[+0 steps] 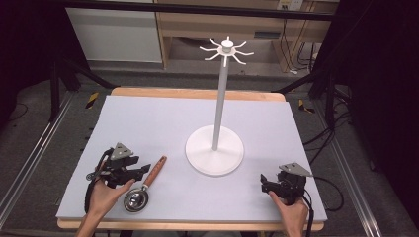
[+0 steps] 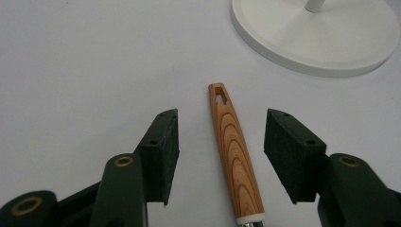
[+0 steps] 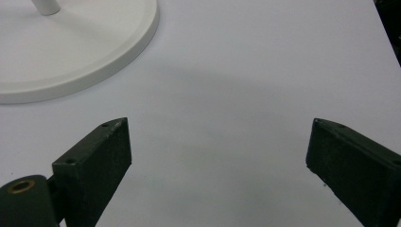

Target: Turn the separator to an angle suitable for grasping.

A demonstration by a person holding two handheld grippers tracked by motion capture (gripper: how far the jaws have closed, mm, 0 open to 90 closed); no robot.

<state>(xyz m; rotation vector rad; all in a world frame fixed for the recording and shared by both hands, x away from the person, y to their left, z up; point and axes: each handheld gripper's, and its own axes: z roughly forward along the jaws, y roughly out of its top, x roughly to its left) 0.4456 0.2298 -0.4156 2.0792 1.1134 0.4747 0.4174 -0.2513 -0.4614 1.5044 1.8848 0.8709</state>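
A small metal scoop with a striped wooden handle lies on the grey mat at the front left. My left gripper is open beside it. In the left gripper view the handle lies on the mat between the two spread pads, touching neither, with its slotted end pointing away. My right gripper rests at the front right, open over bare mat with nothing between its jaws. A white stand with a round base and a ring of hooks on top rises mid-table.
The grey mat covers a wooden table. The stand's base lies just beyond the handle's tip, and its edge is ahead and left of the right gripper. Cables and rails run along the floor on both sides.
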